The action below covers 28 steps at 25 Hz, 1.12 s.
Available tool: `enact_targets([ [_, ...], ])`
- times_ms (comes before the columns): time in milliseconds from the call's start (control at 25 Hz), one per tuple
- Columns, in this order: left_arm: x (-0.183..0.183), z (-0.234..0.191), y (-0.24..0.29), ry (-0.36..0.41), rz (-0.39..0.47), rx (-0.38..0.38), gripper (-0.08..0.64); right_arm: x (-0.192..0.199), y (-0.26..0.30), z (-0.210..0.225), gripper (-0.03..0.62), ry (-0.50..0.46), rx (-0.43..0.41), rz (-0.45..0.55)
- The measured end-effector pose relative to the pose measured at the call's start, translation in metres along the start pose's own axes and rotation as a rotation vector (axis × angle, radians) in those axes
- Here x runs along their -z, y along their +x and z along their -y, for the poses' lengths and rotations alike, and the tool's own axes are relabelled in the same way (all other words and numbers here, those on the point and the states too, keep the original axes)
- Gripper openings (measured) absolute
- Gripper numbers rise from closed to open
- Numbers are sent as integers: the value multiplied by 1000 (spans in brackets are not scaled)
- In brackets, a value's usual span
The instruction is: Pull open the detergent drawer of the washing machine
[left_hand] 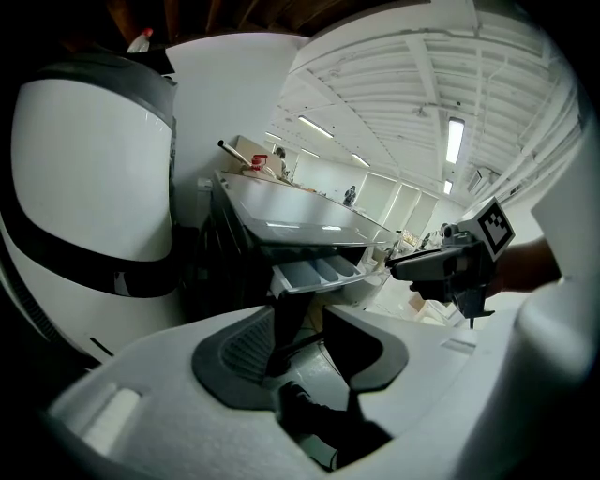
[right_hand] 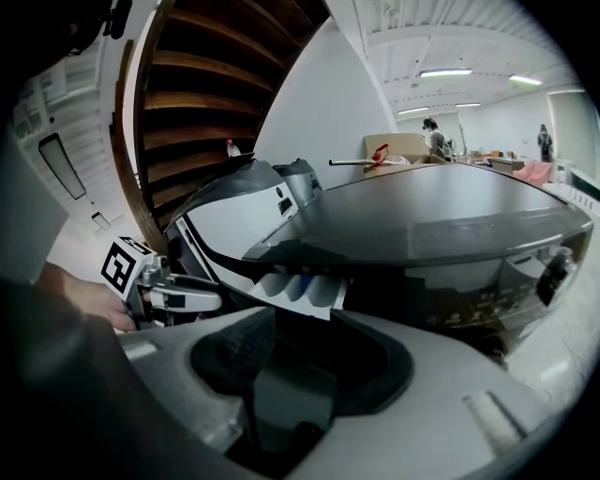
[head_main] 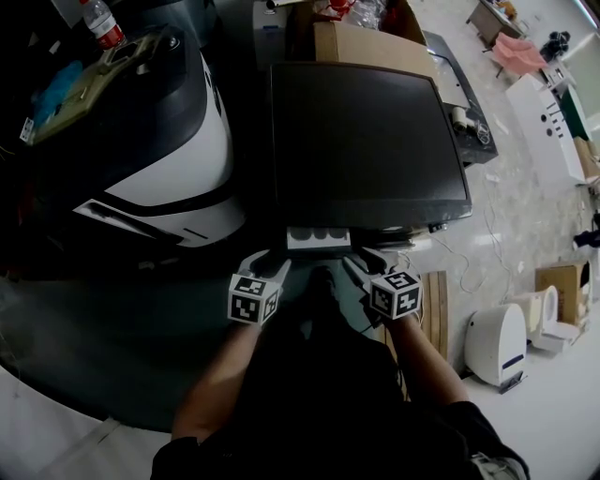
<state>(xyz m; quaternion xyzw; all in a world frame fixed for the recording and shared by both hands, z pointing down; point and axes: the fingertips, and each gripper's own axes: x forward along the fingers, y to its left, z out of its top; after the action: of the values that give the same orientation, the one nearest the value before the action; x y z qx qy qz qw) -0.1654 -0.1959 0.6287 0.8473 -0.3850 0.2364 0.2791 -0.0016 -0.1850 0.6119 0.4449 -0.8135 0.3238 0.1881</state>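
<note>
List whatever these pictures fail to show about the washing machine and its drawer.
- Washing machine front panel: head view, hidden beneath its own dark top.
- Detergent drawer contents: head view, too small; both gripper views, dim and seen at a low angle.
- Drawer's rear end: every view, inside the machine.
- Bottle label: head view, cut by the top edge, too small.

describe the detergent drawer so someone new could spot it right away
Find the washing machine with the flat dark top, right of the rounded white machine. At its near edge, toward the left, the drawer sticks out. It is the only pale tray with compartments against that dark front.
</note>
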Motion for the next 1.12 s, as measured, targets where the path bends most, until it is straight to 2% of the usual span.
enact_targets([
  [720, 36, 26, -32, 37, -21, 74, 161, 36, -30, -25, 178, 31, 56, 21],
  [1120, 41, 29, -36, -17, -9, 69, 155, 44, -31, -24, 178, 41, 21, -11],
])
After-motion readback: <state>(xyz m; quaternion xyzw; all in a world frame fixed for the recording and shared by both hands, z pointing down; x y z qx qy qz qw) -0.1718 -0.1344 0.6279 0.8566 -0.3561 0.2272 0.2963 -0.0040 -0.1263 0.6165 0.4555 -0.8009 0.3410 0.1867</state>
